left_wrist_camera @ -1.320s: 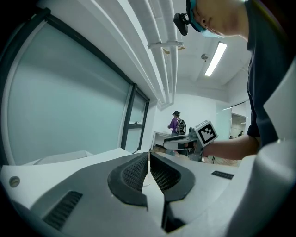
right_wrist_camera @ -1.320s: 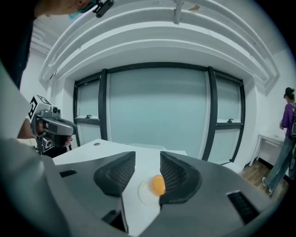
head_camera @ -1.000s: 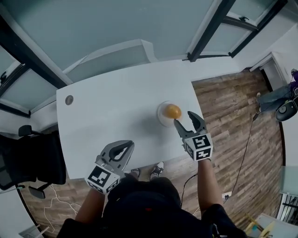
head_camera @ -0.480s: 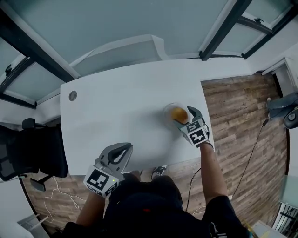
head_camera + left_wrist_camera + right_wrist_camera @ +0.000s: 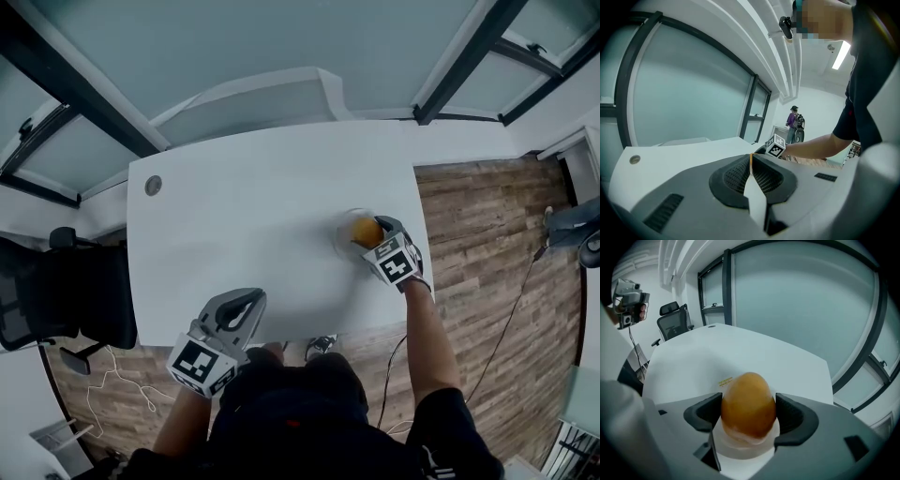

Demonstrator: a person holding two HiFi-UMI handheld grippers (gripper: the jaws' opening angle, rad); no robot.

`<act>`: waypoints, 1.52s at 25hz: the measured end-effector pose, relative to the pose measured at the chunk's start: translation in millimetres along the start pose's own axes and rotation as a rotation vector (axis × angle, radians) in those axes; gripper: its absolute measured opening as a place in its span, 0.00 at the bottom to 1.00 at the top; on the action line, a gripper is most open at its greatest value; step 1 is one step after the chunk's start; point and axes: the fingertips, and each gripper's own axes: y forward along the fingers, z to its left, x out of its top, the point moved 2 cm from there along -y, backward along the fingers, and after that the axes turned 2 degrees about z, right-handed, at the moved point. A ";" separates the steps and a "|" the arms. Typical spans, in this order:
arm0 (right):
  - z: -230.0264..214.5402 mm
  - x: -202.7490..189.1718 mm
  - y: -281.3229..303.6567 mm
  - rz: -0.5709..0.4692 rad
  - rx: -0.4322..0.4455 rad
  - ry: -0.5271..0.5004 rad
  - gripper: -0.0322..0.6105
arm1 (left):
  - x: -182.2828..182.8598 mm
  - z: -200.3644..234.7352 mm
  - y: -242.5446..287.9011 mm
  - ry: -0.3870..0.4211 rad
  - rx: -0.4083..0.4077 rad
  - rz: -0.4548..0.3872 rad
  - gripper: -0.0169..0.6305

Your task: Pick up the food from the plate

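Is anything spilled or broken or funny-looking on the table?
Nothing stands out. The round orange-brown food sits whole on its small white plate, and the white table around it shows no spills.

place: office | glass partition walls (image 5: 281,37) | black swivel chair (image 5: 70,300) | white desk (image 5: 234,225)

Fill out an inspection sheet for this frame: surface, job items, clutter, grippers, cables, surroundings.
Surface: white table, bare except for the plate and a round grommet.
Job's things: orange egg-shaped food sits on a small white plate near the table's right edge.
Clutter: nothing seen.
Grippers: right gripper jaws have just been opening and stand wide, food between them; left gripper jaws shut, empty, at the near edge.
Cables: loose cables on the floor.
Surroundings: glass partitions, wood floor, black office chair.
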 end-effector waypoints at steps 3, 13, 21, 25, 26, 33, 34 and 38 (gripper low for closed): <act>0.5 10.9 -12.2 -0.058 -0.012 0.003 0.62 | 4.8 -3.7 2.6 0.001 -0.011 -0.008 0.08; 49.7 77.9 -155.8 -0.459 -0.159 0.055 0.62 | 40.2 -30.0 1.6 0.059 -0.080 -0.091 0.08; 77.4 96.0 -293.6 -0.716 -0.299 0.179 0.62 | 90.3 -68.5 1.3 0.149 -0.168 -0.192 0.08; 80.5 91.4 -343.4 -0.754 -0.405 0.182 0.62 | 107.5 -85.9 -6.0 0.194 -0.215 -0.237 0.08; 81.8 88.8 -352.2 -0.756 -0.428 0.184 0.62 | 110.9 -89.7 -8.7 0.201 -0.221 -0.247 0.08; 95.9 73.1 -405.1 -0.828 -0.527 0.245 0.62 | 125.7 -120.4 -15.1 0.246 -0.270 -0.279 0.08; 99.4 74.2 -410.8 -0.848 -0.532 0.243 0.62 | 126.9 -122.7 -16.4 0.251 -0.274 -0.284 0.08; 108.3 73.5 -420.9 -0.859 -0.555 0.220 0.62 | 129.7 -128.9 -22.2 0.271 -0.289 -0.296 0.08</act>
